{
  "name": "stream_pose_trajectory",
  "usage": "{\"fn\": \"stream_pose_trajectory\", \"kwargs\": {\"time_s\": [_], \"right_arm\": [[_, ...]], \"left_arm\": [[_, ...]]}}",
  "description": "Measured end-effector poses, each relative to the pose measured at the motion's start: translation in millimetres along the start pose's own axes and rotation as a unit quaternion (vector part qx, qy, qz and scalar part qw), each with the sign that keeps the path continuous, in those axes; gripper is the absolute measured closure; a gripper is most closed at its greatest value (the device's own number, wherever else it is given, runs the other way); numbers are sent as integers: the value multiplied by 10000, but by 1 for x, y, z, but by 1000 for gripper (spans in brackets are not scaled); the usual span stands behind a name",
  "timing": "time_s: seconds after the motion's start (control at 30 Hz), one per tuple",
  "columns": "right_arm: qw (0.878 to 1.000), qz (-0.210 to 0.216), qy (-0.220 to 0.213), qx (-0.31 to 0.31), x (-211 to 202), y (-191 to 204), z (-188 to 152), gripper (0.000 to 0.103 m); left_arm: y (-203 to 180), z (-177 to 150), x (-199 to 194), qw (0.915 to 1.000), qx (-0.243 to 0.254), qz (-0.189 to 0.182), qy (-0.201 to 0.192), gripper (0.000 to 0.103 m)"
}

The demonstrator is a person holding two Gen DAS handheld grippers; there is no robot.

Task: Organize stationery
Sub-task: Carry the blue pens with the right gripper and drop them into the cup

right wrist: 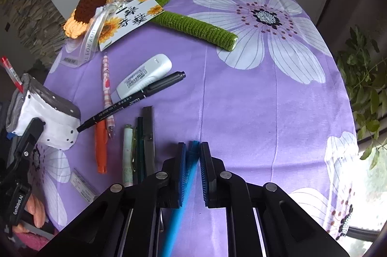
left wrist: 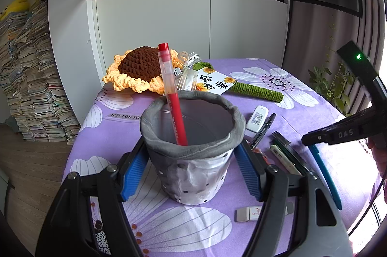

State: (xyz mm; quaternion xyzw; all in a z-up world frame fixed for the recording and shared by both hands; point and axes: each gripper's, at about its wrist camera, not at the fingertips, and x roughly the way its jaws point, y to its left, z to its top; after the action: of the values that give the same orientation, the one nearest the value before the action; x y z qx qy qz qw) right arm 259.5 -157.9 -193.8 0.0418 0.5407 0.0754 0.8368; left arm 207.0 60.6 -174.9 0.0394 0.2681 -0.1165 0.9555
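Note:
A grey-rimmed white pen cup stands on the purple flowered cloth, and my left gripper is shut on its sides with the blue pads. A red pen leans inside the cup. To the right, my right gripper points steeply down at the cloth and is shut on a blue pen, which runs back under the gripper body. Between cup and blue pen lie a black marker, a pink checked pen, an orange pen, a white-green pen and a grey cutter.
A white correction tape lies by the marker and an eraser near the cup's base. A crochet sunflower with a card fills the far left of the table. A plant stands past the right edge, paper stacks on the left.

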Motion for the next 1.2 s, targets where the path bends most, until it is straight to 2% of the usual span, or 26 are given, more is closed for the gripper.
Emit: {"fn": "stream_pose_trajectory", "kwargs": {"time_s": [0.17,0.33,0.57,0.83,0.93,1.0,1.1,1.2], "right_arm": [[9983,221,-531,-45,-33,7,2,92],[9908,380,-1274,-255,-83,19,-1,92],[9683,657,-2276,-799,-143,51,-8,92],[9393,1030,-2945,-1428,-188,98,2,92],[9282,1251,-3079,-1672,-195,117,6,92],[9253,1322,-3051,-1823,-189,128,10,92],[9307,1371,-2764,-1967,-166,140,18,92],[9411,1390,-2359,-1986,-137,145,26,92]], "left_arm": [[-1,0,1,10000,3,3,3,33],[-1,0,0,10000,10,3,5,33],[-1,-1,0,10000,19,-6,7,33],[-1,-1,0,10000,27,-5,6,33],[-2,-1,0,10000,26,-5,7,33],[-2,-1,1,10000,24,-13,5,33],[-3,-2,1,10000,32,-31,-9,33],[-4,-2,1,10000,30,-64,-17,33]]}}
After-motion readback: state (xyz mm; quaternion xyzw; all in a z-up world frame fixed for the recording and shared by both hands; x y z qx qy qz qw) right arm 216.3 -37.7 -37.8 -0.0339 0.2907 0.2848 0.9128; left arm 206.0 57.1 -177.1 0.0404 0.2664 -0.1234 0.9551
